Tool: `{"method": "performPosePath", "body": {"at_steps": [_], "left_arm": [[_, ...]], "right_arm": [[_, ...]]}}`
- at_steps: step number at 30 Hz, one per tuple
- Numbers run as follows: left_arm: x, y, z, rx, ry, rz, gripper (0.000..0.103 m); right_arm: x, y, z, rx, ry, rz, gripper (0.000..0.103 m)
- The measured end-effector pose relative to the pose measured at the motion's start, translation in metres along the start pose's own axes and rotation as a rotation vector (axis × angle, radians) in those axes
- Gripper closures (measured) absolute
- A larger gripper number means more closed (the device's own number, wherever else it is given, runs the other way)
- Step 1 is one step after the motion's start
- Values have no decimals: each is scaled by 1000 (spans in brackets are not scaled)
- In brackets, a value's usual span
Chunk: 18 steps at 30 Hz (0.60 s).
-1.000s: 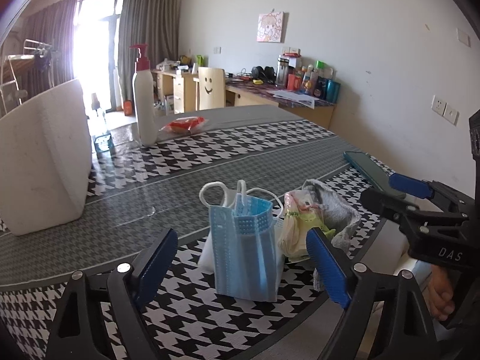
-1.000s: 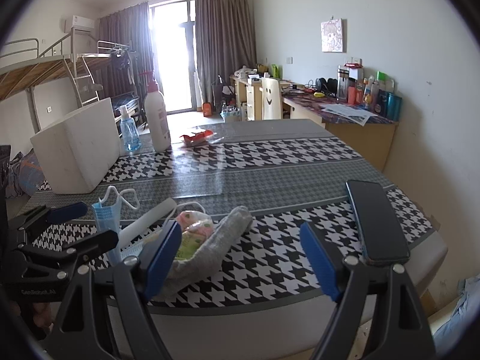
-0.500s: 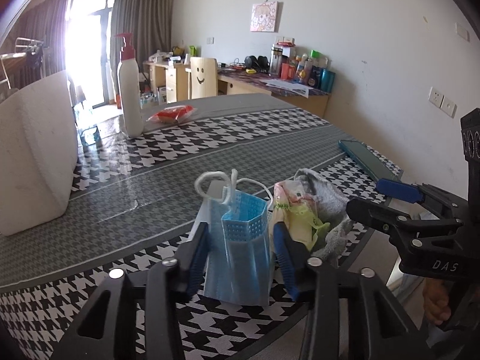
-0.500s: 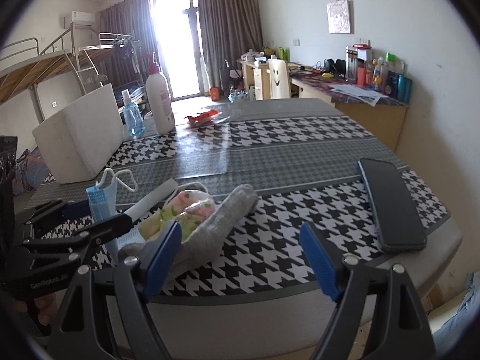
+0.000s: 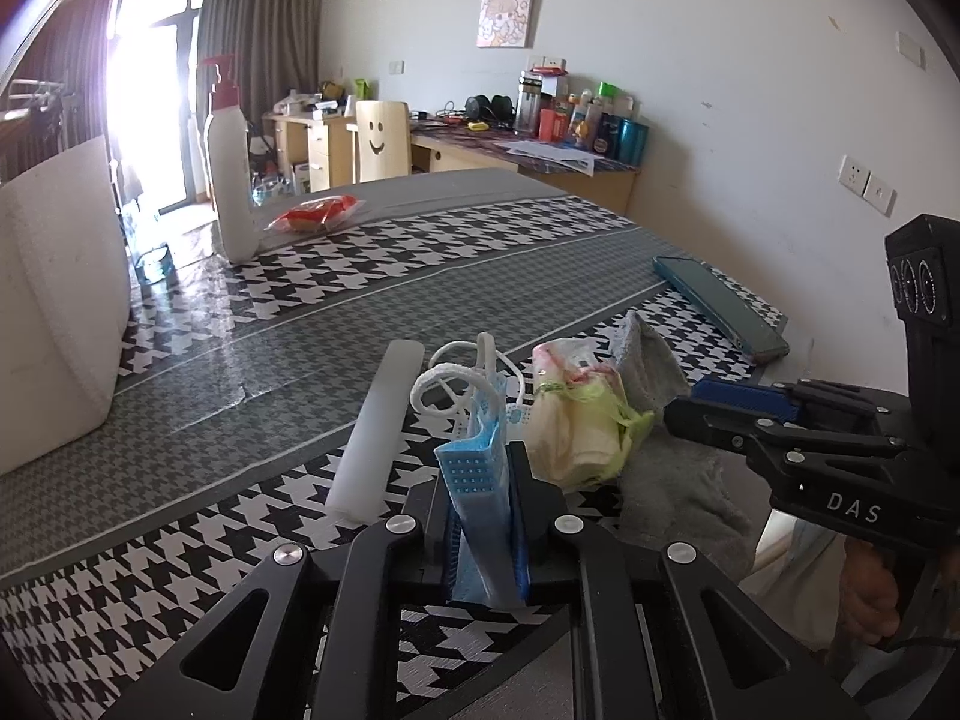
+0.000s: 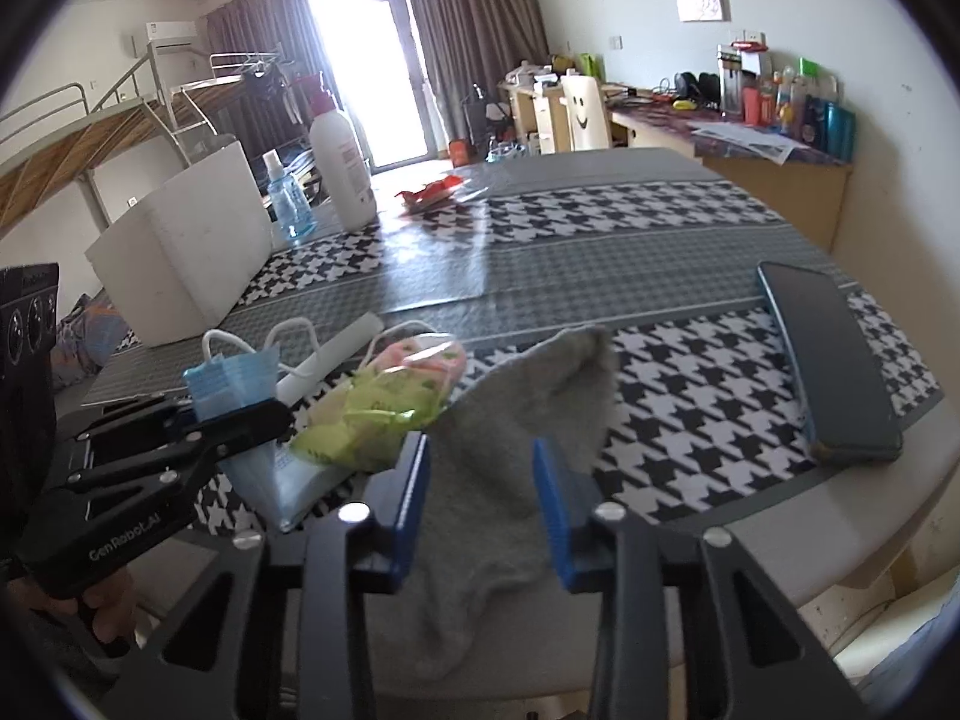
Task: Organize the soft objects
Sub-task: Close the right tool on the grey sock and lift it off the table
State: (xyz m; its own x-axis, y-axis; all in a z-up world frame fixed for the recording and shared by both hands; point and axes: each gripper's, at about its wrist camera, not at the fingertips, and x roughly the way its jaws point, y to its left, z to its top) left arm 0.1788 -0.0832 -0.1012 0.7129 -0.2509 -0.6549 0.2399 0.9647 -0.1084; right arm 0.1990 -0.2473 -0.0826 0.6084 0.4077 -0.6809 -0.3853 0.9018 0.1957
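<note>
Two items crowd the worktop (image 5: 540,252) edge: a wrapped packet (image 5: 576,420) and white tube (image 5: 375,420). The blue mask (image 5: 480,480) is clamped upright in the left claw (image 5: 483,516), just closed. The grey sock (image 6: 504,456) is straddled by the closing right claw (image 6: 480,504); contact cannot be told.

Lived-in bedroom: bunk bed (image 6: 90,132), curtains (image 6: 474,30), cluttered desk (image 6: 750,138), houndstooth-covered table (image 6: 660,228).

Houndstooth table (image 6: 690,372) w/ dark phone (image 6: 825,360) at right edge, white foam box (image 6: 180,240), pump bottle (image 6: 342,162) & small blue spray bottle (image 6: 285,198) at back.
</note>
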Motion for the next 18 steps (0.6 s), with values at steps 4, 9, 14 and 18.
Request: {"method": "performPosePath", "body": {"at_steps": [4,9,14,18], "left_arm": [[-8,4,0,-12,-16,4,89],[-24,9,1,-22,-48,9,89],[-45,15,3,-37,-91,18,89],[-61,16,6,-36,-123,21,89]], "right_arm": [[-5,-3,-3,14,-11,-24,66],[-7,-10,-5,34,-5,-27,56],[-3,-5,-7,13,7,-26,48],[0,-1,-9,2,12,-44,48]]}}
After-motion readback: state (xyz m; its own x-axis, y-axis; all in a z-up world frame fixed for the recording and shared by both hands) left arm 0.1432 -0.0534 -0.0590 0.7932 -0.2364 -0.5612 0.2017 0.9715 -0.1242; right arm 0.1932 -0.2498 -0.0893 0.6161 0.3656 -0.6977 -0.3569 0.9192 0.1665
